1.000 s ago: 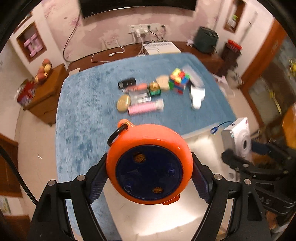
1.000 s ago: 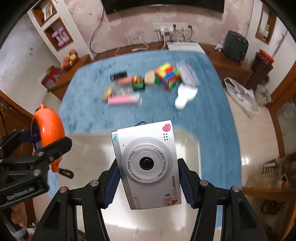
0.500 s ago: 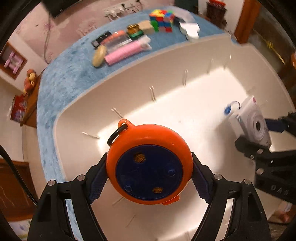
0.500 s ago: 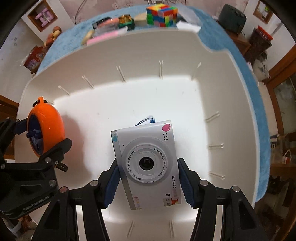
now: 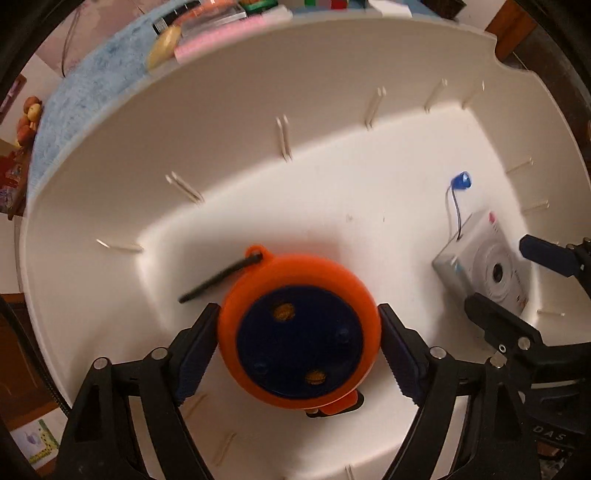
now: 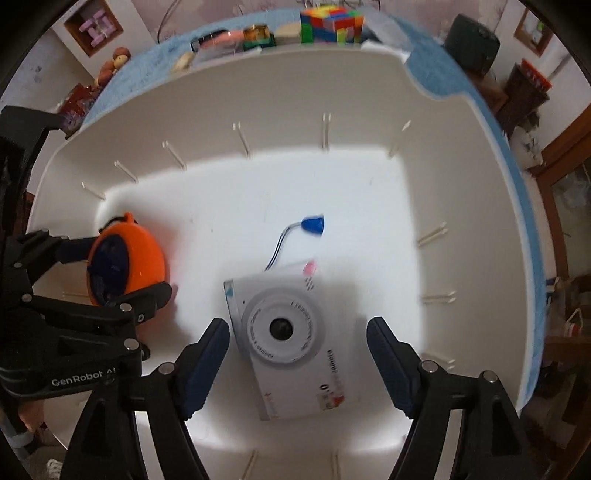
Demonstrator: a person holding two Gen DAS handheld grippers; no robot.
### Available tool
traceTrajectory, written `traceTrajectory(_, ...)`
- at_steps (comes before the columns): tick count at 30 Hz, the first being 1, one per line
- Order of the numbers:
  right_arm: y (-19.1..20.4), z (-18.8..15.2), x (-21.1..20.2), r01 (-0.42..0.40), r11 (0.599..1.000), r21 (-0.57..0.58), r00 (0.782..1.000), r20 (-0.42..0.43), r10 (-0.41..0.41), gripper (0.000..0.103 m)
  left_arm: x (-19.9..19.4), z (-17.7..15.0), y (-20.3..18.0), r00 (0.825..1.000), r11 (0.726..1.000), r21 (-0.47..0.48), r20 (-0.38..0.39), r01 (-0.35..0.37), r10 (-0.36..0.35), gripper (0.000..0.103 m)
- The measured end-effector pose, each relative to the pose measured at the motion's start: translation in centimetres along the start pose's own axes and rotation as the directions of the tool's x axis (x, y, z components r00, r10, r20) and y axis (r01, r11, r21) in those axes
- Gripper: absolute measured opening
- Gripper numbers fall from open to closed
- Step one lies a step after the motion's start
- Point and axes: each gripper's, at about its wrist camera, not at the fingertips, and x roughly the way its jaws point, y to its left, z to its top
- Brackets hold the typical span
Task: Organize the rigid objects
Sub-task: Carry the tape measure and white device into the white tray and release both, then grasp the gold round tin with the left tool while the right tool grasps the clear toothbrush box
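Both grippers pointing down inside white bin (image 5: pixel 221 122).

Left gripper (image 5: pixel 297 343): jaws just been opening, orange round toy (image 5: pixel 299 332) with blue face between them. Left pad looks just off the orange rim, right pad at or near it; cannot tell for sure whether contact remains. Toy looks down on bin floor, black strap (image 5: pixel 218 277) trailing off up-left of jaws.

Right gripper (image 6: pixel 297 363): released, jaws just been opening, clear gaps both sides. Silver toy camera (image 6: pixel 291 339) lying lens-up on bin floor between pads, tilted, touching neither. Blue-tipped cord (image 6: pixel 312 224) stretched ahead of jaws on floor.

Left gripper and orange toy visible well left of right gripper; camera well right of left gripper.

Beyond bin's far wall on blue mat (image 6: pixel 436 77): colour cube (image 6: pixel 332 24), pink case (image 5: pixel 225 37), small items, blurred.
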Motion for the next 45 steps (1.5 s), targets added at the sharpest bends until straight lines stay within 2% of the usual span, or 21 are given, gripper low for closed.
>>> traceTrajectory(4,-0.8,-0.2,-1.6,-0.061,0.998,0.022,0.998,0.014,0.061,0.078,-2.0,0.1,-0.3,0.998,1.0,0.02,0.052,-0.025,0.024,0.088)
traceTrajectory(8,-1.1,-0.5,-3.8,-0.098,0.994,0.045,0.994,0.048,0.096,0.079,-4.9,-0.1,-0.4,0.994,0.999,0.029,0.111,-0.018,0.015,0.091)
traceTrajectory(11,-0.9,-0.1,-6.1,-0.155,0.986,0.054,0.981,0.13,0.147,0.079,-7.0,-0.3,-0.2,0.989,1.0,0.021,0.146,-0.006,0.003,0.091)
traceTrajectory(17,0.4,0.3,-10.6,-0.118,0.992,-0.035,0.959,0.256,0.123,0.079,-10.9,0.9,0.7,0.977,1.0,-0.019,0.214,-0.014,0.017,0.091)
traceTrajectory(19,1.0,1.3,-11.6,-0.102,0.993,-0.062,0.953,0.28,0.116,0.079,-12.2,1.3,1.1,0.97,0.999,-0.032,0.243,-0.012,0.019,0.091)
traceTrajectory(27,1.0,4.0,-15.5,-0.031,0.988,-0.152,0.945,0.317,0.078,0.078,-17.7,3.6,2.9,0.933,0.995,-0.1,0.354,-0.027,0.061,0.091)
traceTrajectory(32,-0.2,6.5,-16.6,0.004,0.984,-0.177,0.938,0.342,0.057,0.079,-20.0,5.2,4.4,0.91,0.99,-0.124,0.399,-0.066,0.111,0.091)
traceTrajectory(37,-2.1,9.5,-17.1,0.027,0.983,-0.181,0.932,0.36,0.041,0.079,-20.7,7.0,5.9,0.908,0.984,-0.159,0.395,-0.078,0.136,0.091)
traceTrajectory(45,-7.4,17.3,-16.5,-0.042,0.992,-0.123,0.938,0.337,0.081,0.078,-20.4,10.8,8.0,0.921,0.977,-0.196,0.361,-0.078,0.146,0.091)
